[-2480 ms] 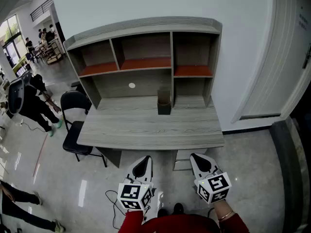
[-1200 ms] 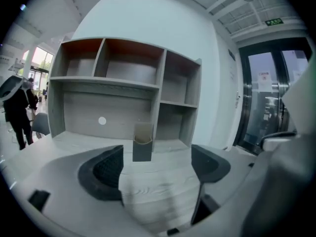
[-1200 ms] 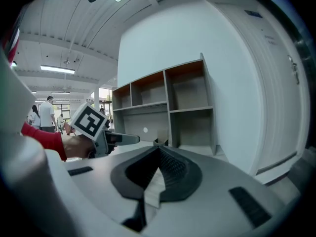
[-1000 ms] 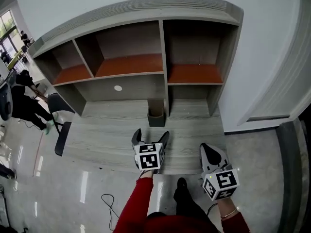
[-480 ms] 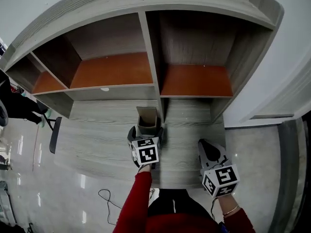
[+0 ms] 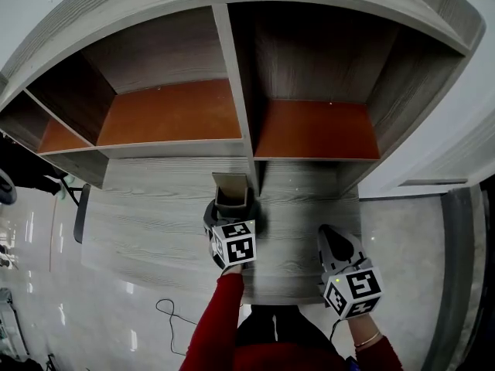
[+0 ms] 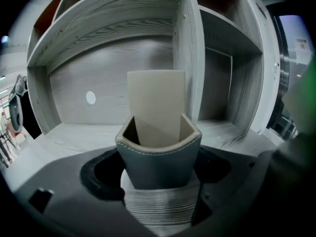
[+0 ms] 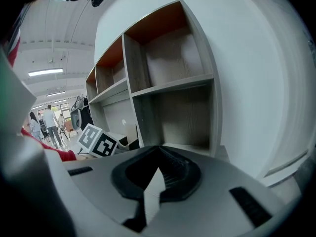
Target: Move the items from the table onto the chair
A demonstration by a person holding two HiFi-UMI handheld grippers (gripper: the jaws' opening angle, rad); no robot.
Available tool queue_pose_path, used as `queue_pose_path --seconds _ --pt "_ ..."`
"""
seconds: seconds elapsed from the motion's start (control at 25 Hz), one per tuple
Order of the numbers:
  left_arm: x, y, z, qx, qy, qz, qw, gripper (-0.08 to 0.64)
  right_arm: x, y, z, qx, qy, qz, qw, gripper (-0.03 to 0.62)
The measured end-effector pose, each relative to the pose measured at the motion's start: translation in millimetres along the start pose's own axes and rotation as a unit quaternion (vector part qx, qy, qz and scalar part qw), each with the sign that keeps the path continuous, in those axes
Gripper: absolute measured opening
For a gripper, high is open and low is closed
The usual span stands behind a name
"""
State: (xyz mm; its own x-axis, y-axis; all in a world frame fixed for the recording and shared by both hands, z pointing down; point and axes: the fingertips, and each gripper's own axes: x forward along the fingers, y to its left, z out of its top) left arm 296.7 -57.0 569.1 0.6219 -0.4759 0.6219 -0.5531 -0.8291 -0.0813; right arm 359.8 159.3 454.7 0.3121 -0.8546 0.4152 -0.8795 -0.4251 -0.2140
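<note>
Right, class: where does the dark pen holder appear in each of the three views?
Head view: pen holder at centre, on the desk.
Left gripper view: pen holder at lower centre.
Right gripper view: cannot be made out.
Shared landmark: upright shelf divider.

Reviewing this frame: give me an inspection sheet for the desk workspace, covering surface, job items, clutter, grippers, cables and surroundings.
Surface: grey wood-grain desk with a hutch of orange-floored shelves.
Job's things: dark grey stitched pen holder with beige lining, upright on the desk; black chair at the desk's left end.
Clutter: nothing seen.
Grippers: left gripper has its jaws on either side of the holder and they have just been closing, with no firm grip evident; right gripper is shut and empty, above the desk's right end.
Cables: black cable looped on the floor.
Surroundings: glossy floor; white wall.
</note>
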Motion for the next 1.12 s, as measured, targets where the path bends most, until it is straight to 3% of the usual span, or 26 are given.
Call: queue_pose_path --seconds 0.28,0.6,0.88,1.12 --pt "-46.6 23.9 31.0 -0.020 -0.054 0.021 0.9981 0.434 15.4 17.0 11.6 -0.022 -0.009 0.041 0.999 0.006" --pt "-160.1 136.6 70.4 -0.049 -0.131 0.113 0.9837 0.434 53.8 131.7 39.3 -0.084 -0.027 0.188 0.978 0.006" --pt "-254.6 267.4 22.7 -0.094 -0.145 0.202 0.9640 0.434 82.6 291.3 36.2 -0.142 -0.018 0.303 0.942 0.006" --pt "-323.4 368.3 -34.9 -0.109 -0.149 0.233 0.9549 0.434 92.1 405.4 24.6 -0.150 -0.025 0.324 0.934 0.006"
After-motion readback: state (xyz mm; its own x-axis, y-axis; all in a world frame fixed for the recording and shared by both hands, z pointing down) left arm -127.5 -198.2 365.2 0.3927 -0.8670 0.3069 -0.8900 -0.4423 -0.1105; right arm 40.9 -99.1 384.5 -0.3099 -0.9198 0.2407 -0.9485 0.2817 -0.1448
